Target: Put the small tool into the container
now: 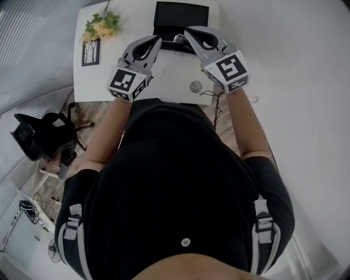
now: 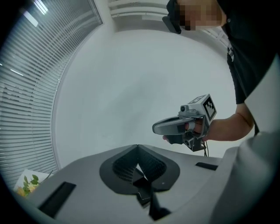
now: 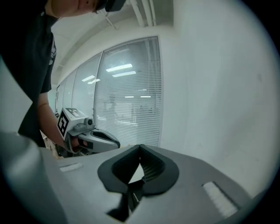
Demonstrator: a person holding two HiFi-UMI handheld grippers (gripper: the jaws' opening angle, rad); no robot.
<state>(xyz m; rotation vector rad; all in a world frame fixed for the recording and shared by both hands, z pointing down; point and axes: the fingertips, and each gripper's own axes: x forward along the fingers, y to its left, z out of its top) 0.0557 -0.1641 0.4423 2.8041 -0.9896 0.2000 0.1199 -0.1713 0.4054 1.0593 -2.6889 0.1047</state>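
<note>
White table (image 1: 169,76) fills the top of the head view, set against a pale wall, with a person in a black shirt standing just before it. At its far edge lies a black container (image 1: 181,15). A bunch of yellow flowers (image 1: 101,24) and a small picture frame (image 1: 91,52) sit at the table's left end. Nearer the person lie a small round metal disc (image 1: 196,86) and a thin dark cable (image 1: 217,104) that trails off the front edge. A black chair (image 1: 44,136) stands on the floor to the left.

Both hands hold their tools raised over the table, side by side and pointing towards the container. The left gripper (image 1: 156,39) has its jaws closed, the tips touching with only a sliver of light below them and nothing between. The right gripper (image 1: 188,30) is closed in the same way and is just as empty.

A small shiny thing, which looks like the small tool (image 1: 179,38), shows between the two tips at the near edge of the container. Whether it lies inside the container or on the table I cannot tell. Neither gripper touches it.

Window blinds (image 3: 127,100) show behind the left gripper in the right gripper view.
</note>
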